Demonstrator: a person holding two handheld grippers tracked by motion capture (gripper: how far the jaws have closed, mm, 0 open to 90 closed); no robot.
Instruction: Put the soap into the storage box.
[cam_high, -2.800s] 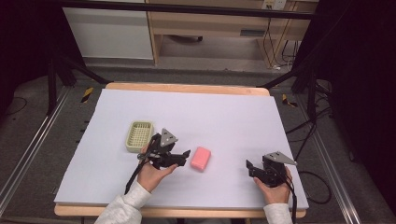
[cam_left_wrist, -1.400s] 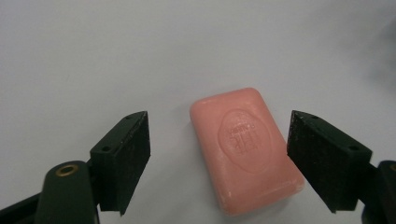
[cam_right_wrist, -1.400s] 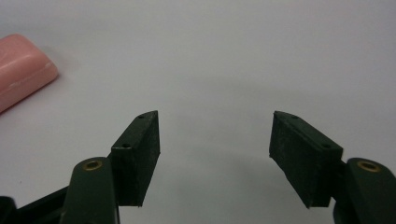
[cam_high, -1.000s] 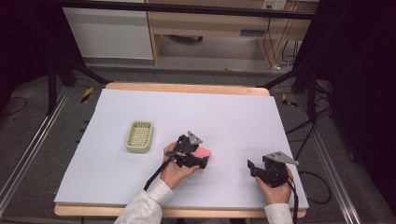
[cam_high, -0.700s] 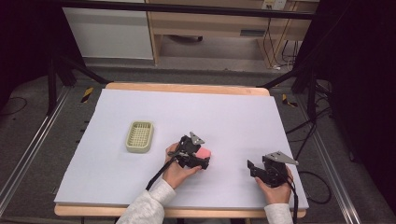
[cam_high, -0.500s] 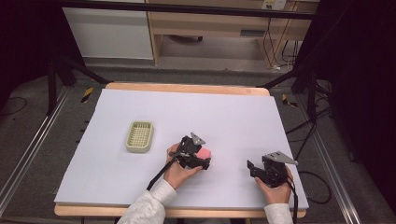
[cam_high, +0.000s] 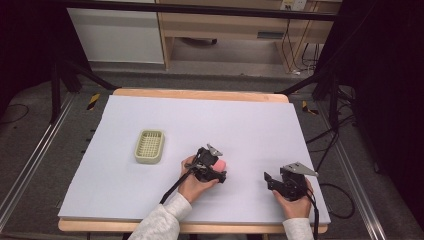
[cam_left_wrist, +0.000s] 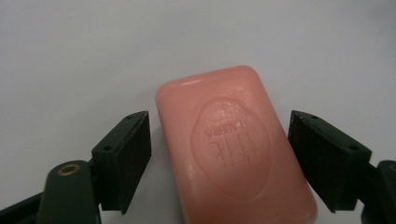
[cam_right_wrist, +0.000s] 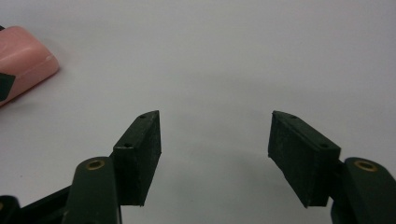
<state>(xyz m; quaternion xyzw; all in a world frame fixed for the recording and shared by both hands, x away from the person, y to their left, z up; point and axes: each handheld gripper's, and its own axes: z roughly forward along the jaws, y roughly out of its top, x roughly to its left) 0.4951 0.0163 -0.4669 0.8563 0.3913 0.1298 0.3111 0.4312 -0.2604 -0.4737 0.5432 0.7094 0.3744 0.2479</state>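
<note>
Your left gripper (cam_high: 216, 167) sits over the pink soap bar (cam_high: 220, 163), near-centre of the white table sheet (cam_high: 240, 125), a bit right of mid & toward the near edge. In the left gripper view the soap (cam_left_wrist: 236, 149) lies flat on the sheet betw. your two black pads (cam_left_wrist: 133, 158), embossed stamp up. Jaws are apart w/ the bar betw. them: there's a clear gap at the left pad; the right pad is just beside the bar's edge, can't tell if it touches. They've just been closing in a little, but the pads aren't clamped on the soap. The bar sits slightly skewed betw. the jaws, its far end leaning left in that view.

Your right gripper (cam_high: 272, 181) rests on the sheet near the near-right corner, well apart from the soap, grey 3-cornered plate on top. In the right gripper view its jaws (cam_right_wrist: 215, 149) stand apart w/ bare white sheet betw. them, gripping nothing; the soap's end (cam_right_wrist: 23, 65) shows at the far left of that view.

Green slotted soap dish (cam_high: 149, 146) sits left of the soap, well apart from it, nothing in it. It's on the left half of the sheet, a bit farther from you than the bar.

Your left sleeve (cam_high: 162, 222) comes in from the near edge, cable trailing along your wrist. Wooden table edge (cam_high: 200, 93) shows at the far side of the sheet.
</note>
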